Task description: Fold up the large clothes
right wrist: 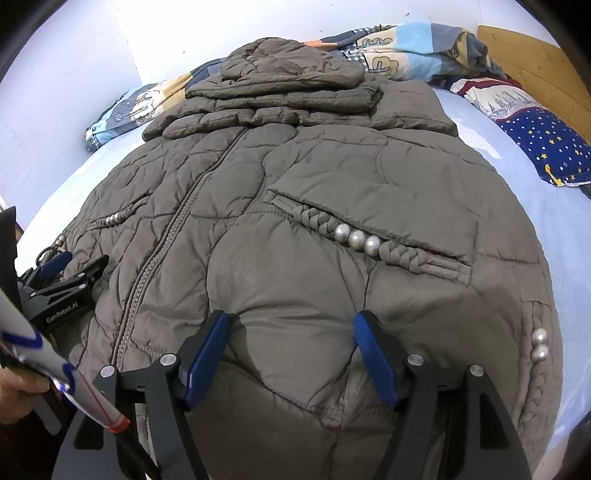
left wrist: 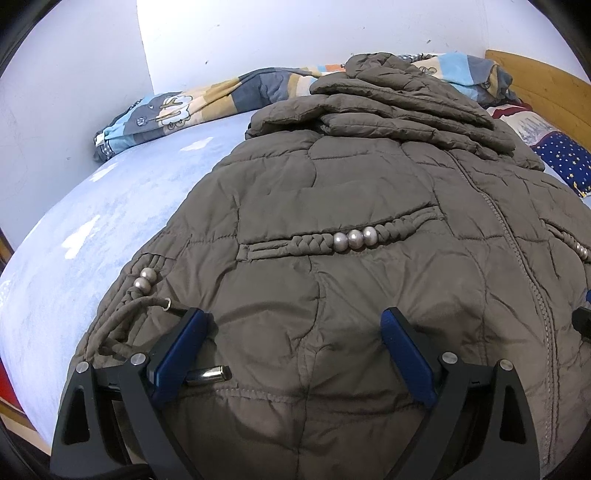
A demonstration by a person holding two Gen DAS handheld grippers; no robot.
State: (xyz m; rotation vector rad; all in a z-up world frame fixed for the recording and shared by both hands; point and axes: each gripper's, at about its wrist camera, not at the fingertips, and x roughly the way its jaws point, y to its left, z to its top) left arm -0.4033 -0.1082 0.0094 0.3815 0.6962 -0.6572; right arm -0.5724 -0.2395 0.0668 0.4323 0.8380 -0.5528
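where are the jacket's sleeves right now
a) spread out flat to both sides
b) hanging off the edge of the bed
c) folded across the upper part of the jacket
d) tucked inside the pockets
c: in the right wrist view the quilted sleeves lie stacked across the top of the brown jacket, below the hood, not spread onto the blue sheet.

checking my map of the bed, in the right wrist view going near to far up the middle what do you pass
right gripper, jaws open over the hem → quilted jacket body → its folded sleeves → hood → patterned blanket → wall
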